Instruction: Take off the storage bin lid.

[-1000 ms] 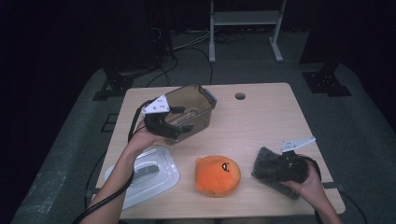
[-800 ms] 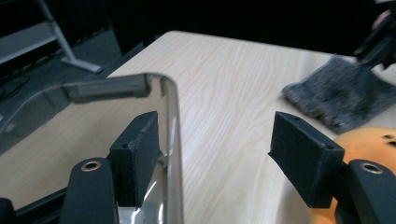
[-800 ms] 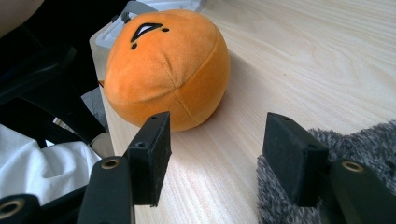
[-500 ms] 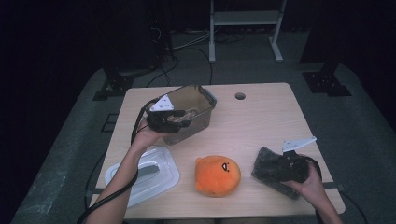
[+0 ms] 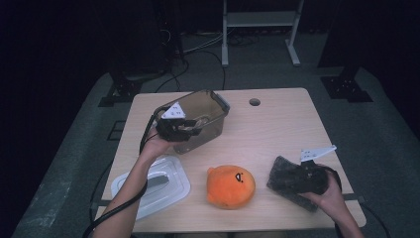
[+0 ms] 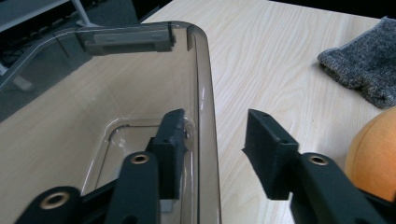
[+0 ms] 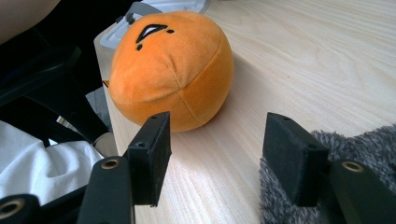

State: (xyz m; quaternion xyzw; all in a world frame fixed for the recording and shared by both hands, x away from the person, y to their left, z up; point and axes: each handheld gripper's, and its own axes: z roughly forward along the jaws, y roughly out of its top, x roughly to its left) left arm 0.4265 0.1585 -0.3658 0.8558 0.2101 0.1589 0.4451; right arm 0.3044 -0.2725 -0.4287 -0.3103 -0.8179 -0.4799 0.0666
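Box (image 5: pixel 198 119) at table's (image 5: pixel 277 129) far left: we see left gripper (image 6: pixel 212 149) jaws, lately closing, straddling its wall, seemingly not yet pinching; a second ago wider. Right gripper (image 7: pixel 215 154) unchanged, released, beside cloth (image 7: pixel 373 140).

Light wood table (image 5: pixel 277 129) with hole (image 5: pixel 254 102). On it: clear bin (image 5: pixel 210 116), lid (image 5: pixel 166 186), orange plush (image 5: pixel 231 186), grey cloth (image 5: pixel 285 173) at right.
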